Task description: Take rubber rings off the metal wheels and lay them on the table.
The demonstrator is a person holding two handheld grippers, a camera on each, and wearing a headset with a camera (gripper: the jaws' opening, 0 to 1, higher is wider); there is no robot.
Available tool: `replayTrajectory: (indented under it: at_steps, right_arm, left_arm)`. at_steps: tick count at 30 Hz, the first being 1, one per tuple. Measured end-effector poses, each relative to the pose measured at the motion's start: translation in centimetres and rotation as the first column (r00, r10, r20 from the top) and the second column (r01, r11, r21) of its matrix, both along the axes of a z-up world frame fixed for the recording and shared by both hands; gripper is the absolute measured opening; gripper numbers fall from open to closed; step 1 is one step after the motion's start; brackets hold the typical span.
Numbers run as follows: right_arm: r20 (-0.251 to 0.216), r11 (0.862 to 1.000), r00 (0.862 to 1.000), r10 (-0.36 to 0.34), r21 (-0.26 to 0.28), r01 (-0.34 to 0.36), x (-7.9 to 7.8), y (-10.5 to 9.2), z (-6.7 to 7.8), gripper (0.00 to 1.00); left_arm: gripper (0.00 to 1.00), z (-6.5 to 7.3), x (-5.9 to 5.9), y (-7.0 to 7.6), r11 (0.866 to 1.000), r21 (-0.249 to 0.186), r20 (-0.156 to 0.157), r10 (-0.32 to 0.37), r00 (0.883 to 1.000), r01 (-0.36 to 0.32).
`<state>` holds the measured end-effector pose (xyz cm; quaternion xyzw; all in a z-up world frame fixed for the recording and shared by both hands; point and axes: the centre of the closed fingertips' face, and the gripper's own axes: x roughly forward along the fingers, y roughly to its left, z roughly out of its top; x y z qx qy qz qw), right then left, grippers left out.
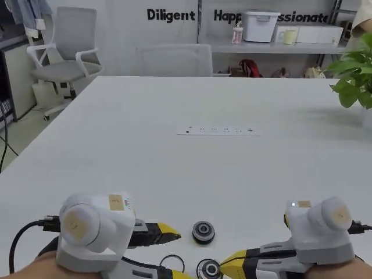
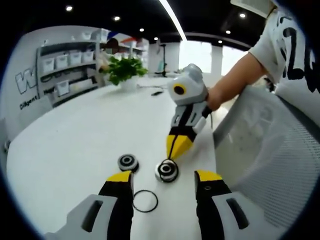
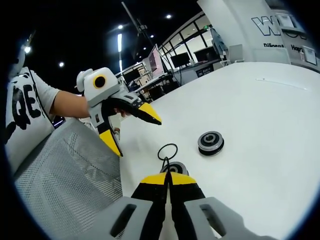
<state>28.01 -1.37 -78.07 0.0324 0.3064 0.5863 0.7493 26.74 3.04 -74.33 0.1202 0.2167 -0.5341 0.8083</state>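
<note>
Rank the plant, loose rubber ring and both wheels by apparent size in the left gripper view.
1. plant, despite being farthest.
2. loose rubber ring.
3. Tie: farther wheel and nearer wheel look alike.

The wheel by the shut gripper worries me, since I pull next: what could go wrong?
The right gripper pinches the ring, but the left gripper is open and off the wheel, so the wheel may lift or skid with the pull. The wheel lies near the table edge and might drop off. The pinched ring could snap loose.
</note>
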Motion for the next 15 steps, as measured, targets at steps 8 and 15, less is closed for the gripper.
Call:
replayTrajectory:
  at_steps: [8,15]
  right_arm:
    - [0.007,1.000,1.000,-0.005,0.012,0.005,0.1,0.0,0.6,0.00]
    - [0.009,1.000,1.000,-0.003,0.021,0.003,0.2,0.1,1.2,0.00]
  left_arm:
    - [0.60,0.3,-0.1,1.7,0.999,-0.014,0.008,0.047,0.999,-0.047]
    - [0.66,1.4,-0.3,2.5,0.997,-0.040,0.025,0.067,0.997,-0.066]
